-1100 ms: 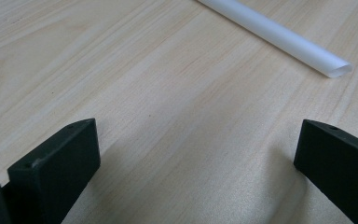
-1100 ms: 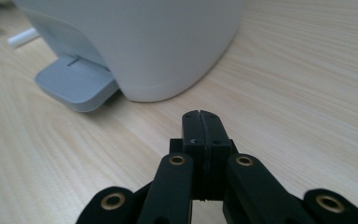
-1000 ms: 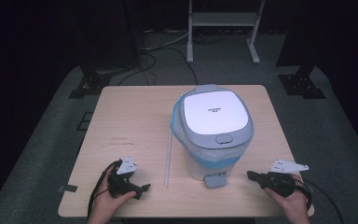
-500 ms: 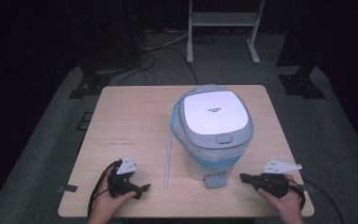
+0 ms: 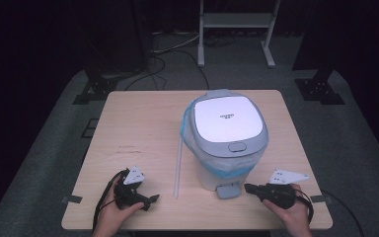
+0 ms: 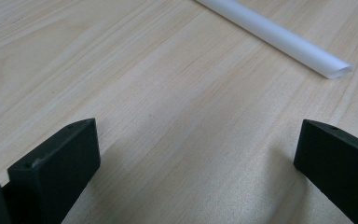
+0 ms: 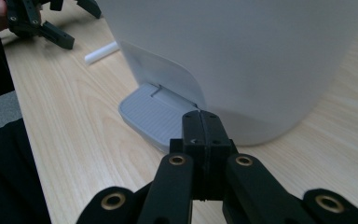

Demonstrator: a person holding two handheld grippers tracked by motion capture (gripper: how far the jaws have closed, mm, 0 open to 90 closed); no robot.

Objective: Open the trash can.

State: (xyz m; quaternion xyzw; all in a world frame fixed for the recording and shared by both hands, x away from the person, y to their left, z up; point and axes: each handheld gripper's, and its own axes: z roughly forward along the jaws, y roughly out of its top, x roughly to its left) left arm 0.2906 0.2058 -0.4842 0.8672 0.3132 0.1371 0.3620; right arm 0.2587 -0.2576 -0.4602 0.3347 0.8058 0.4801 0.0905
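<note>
Claw of the right hand is seen with its jaws pressed fully together, nothing gripped, its tip poised just at the grey ribbed plastic foot pedal of the white pedal bin with its grey lid, which stands right of centre on the pale wooden bench. Pressing the pedal to lift the lid is judged the step in hand; a short forward and downward push onto the pedal would be called for next. The left claw is held wide open and empty, resting low over the bench near a translucent white plastic tube.
</note>
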